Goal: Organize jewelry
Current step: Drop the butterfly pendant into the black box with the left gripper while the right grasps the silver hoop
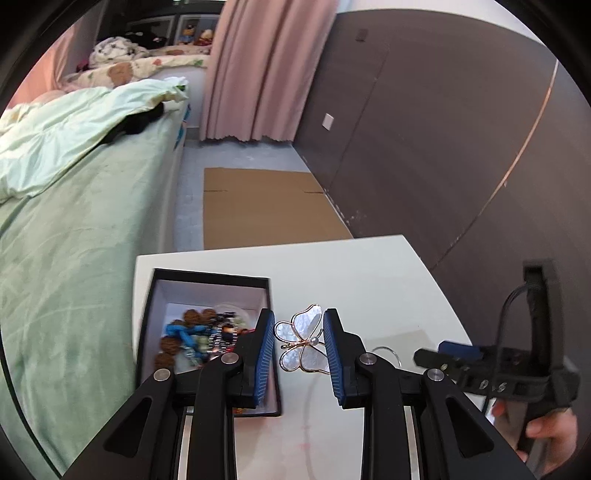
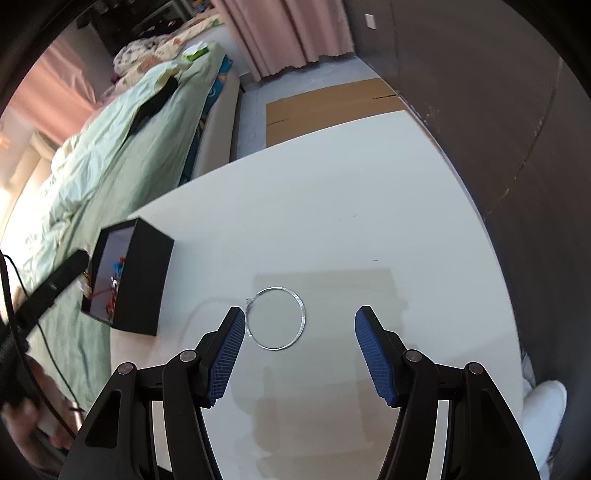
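Left gripper (image 1: 299, 345): blue pads clamped on both sides of a butterfly brooch (image 1: 302, 343), held above the white table (image 1: 369, 273).
Right gripper (image 2: 300, 352): fingers wide apart over a silver hoop (image 2: 276, 317) lying on the table.
Black jewelry box (image 1: 210, 291): open, beads inside, just left of the brooch.

- A home bedroom: a bed (image 1: 74, 236) with green sheet and a rumpled pale quilt (image 1: 62, 133).
- Pink curtains (image 1: 258, 66) hang to the floor.
- Stuffed toys (image 1: 195, 35) sit on a far shelf.
- A white tabletop (image 2: 332, 206) stands beside the bed.
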`<state>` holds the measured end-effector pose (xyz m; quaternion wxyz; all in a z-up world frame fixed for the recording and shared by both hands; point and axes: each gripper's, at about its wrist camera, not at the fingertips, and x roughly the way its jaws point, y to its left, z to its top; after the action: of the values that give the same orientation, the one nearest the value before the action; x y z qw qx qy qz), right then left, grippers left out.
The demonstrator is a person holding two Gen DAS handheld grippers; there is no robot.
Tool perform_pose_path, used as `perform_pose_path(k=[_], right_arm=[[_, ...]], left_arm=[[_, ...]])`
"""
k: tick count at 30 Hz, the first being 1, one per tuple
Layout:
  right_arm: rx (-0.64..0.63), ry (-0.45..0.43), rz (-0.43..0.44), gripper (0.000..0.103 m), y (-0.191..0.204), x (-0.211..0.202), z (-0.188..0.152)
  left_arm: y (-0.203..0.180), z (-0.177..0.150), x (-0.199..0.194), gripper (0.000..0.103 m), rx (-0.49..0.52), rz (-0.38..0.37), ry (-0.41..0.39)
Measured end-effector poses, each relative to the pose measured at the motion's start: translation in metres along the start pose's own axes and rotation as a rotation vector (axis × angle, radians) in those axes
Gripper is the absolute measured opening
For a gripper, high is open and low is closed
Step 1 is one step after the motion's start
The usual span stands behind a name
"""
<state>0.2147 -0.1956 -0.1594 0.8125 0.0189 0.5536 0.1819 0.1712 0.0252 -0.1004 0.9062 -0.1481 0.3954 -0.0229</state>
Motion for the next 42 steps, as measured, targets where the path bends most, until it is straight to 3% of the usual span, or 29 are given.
perform_pose_path(k=[7, 15, 24, 26, 34, 42], right_arm=[[-0.025, 0.028, -0.04, 0.063, 0.022, 0.018, -0.001], [0.036, 0.055, -0.089, 0.063, 0.035, 0.037, -0.005], [-0.025, 0.026, -0.28, 0.062, 0.054, 0.045, -0.015], [-0.054, 0.018, -0.27, 0.052, 0.061, 0.043, -0.016], [-0.032, 0.029, -0.129, 0.05, 0.051, 0.032, -0.019], [0.029, -0.027, -0.006, 0.05, 0.045, 0.009, -0.02]], left_arm=[[0.015, 0.004, -0.01, 0.028, -0.038, -0.004, -0.024], [0.024, 0.007, -0.016, 0.028, -0.066, -0.019, -0.039], [0.031, 0.006, -0.023, 0.028, -0.087, -0.021, -0.053], [0.032, 0.006, -0.025, 0.028, -0.09, -0.021, -0.054], [0.038, 0.005, -0.028, 0.028, -0.102, -0.015, -0.048], [0.048, 0.0, -0.024, 0.028, -0.126, 0.017, -0.011]])
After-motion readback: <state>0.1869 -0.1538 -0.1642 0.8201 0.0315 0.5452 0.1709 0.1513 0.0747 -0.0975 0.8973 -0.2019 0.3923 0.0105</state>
